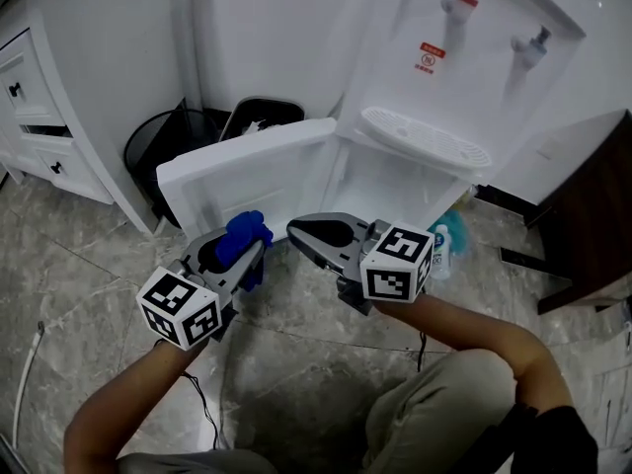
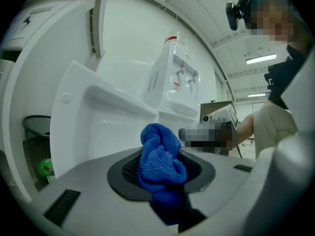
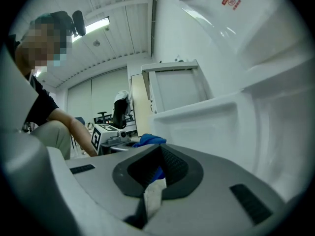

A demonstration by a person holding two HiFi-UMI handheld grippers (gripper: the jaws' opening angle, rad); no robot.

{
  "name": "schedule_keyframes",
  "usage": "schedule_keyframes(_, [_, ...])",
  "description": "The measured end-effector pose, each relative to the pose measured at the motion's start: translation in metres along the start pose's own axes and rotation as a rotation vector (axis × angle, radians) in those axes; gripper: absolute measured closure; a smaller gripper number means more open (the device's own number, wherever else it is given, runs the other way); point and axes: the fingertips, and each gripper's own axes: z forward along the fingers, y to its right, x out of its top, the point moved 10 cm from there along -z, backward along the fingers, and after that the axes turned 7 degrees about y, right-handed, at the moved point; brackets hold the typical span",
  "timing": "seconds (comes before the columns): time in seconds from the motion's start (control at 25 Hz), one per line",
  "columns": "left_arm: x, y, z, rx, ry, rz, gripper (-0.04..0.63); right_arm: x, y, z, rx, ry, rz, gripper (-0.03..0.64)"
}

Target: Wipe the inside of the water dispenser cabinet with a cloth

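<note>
The white water dispenser (image 1: 464,57) stands with its lower cabinet (image 1: 395,188) open and the door (image 1: 247,171) swung out to the left. My left gripper (image 1: 252,252) is low in front of the door, shut on a bunched blue cloth (image 1: 243,235) that bulges out between the pads (image 2: 160,159). Just right of it, my right gripper (image 1: 299,231) is shut with nothing in it, its tips before the cabinet opening. In the right gripper view the closed jaws point toward the blue cloth (image 3: 150,140) and the door (image 3: 197,114).
A black mesh wastebasket (image 1: 158,151) and a second black bin (image 1: 262,115) stand behind the open door. A white drawer unit (image 1: 39,117) is at far left. A small bottle (image 1: 441,251) stands on the floor right of the cabinet, beside dark wooden furniture (image 1: 583,215).
</note>
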Motion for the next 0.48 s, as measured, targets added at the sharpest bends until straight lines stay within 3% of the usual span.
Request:
schedule_keyframes(0.32, [-0.012, 0.007, 0.006, 0.000, -0.044, 0.010, 0.468, -0.013, -0.002, -0.005, -0.040, -0.046, 0.024, 0.618])
schedule_keyframes(0.48, [-0.005, 0.002, 0.005, 0.023, -0.027, 0.016, 0.468, -0.018, 0.000, -0.007, -0.064, -0.039, 0.048, 0.618])
